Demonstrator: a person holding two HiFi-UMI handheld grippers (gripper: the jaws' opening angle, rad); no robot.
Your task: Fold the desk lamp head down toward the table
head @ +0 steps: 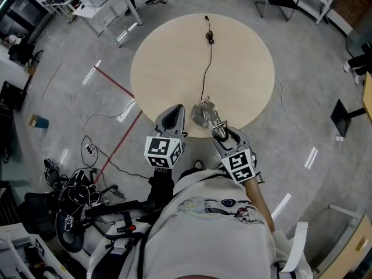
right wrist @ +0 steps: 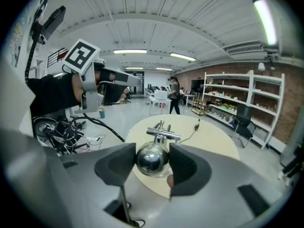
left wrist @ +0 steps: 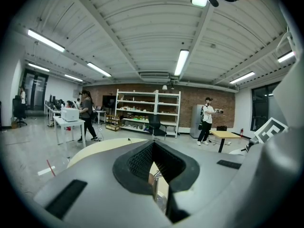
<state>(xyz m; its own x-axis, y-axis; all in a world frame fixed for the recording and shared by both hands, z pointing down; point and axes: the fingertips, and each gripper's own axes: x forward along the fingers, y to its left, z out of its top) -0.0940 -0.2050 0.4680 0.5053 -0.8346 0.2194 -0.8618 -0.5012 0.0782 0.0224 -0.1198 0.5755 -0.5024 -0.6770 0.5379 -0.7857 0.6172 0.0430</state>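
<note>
Right claw (right wrist: pixel 152 161) clamps chrome lamp head (right wrist: pixel 151 158) over worktop's (head: pixel 174 57) near edge, lamp arm (right wrist: pixel 163 133) running ahead toward worktop centre; left claw (head: pixel 174 113) closed, empty, just beside

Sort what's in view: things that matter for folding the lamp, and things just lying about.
Job: lamp head, clamped in the right hand-held gripper; lamp cord; round table.
Lying about: floor cables, white desk, shelves.
</note>
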